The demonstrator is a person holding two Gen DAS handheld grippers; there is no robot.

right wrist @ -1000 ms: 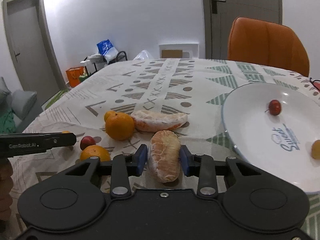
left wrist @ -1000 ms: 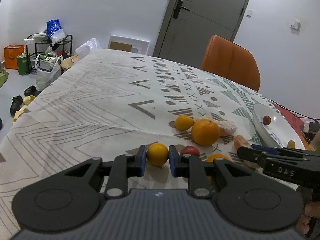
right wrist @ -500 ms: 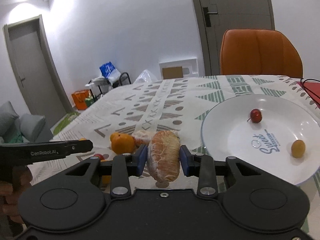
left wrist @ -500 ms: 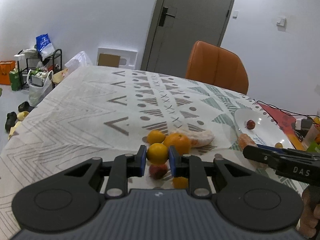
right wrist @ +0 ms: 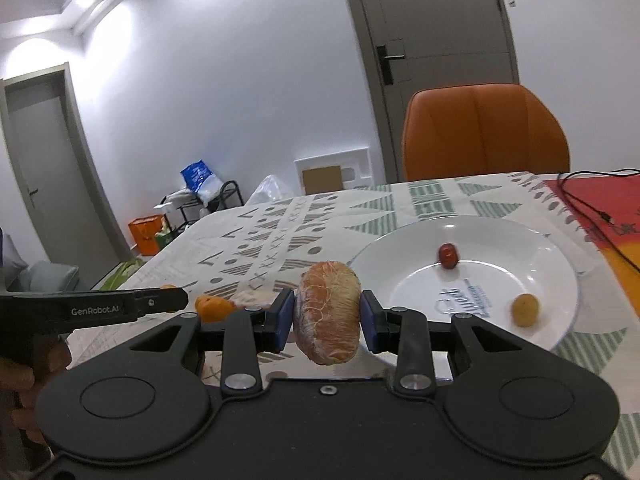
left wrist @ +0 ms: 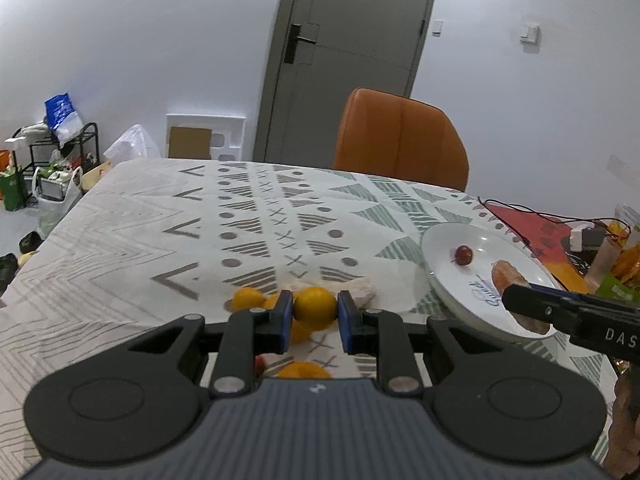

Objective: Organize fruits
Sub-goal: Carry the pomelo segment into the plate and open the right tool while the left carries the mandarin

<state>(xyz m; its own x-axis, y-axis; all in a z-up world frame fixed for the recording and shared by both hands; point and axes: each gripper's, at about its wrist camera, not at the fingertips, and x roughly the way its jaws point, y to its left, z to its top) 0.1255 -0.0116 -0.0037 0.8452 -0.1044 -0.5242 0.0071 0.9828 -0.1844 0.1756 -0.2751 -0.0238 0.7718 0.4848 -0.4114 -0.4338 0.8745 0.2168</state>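
Observation:
My left gripper is shut on a small yellow-orange fruit, lifted above the patterned tablecloth. My right gripper is shut on a peeled pomelo segment, held near the left rim of the white plate. On the plate lie a small red fruit and a small yellow fruit. In the left wrist view the plate sits at the right with the red fruit, and the pomelo segment shows over it. Oranges and another wrapped segment lie on the cloth below.
An orange chair stands at the table's far side before a grey door. A black cable runs over a red mat at the right. Bags and a rack sit on the floor at left.
Both grippers have risen from the cloth with their fruits. The right one has carried the pomelo segment toward the plate; the left has lifted its yellow fruit above the other oranges.

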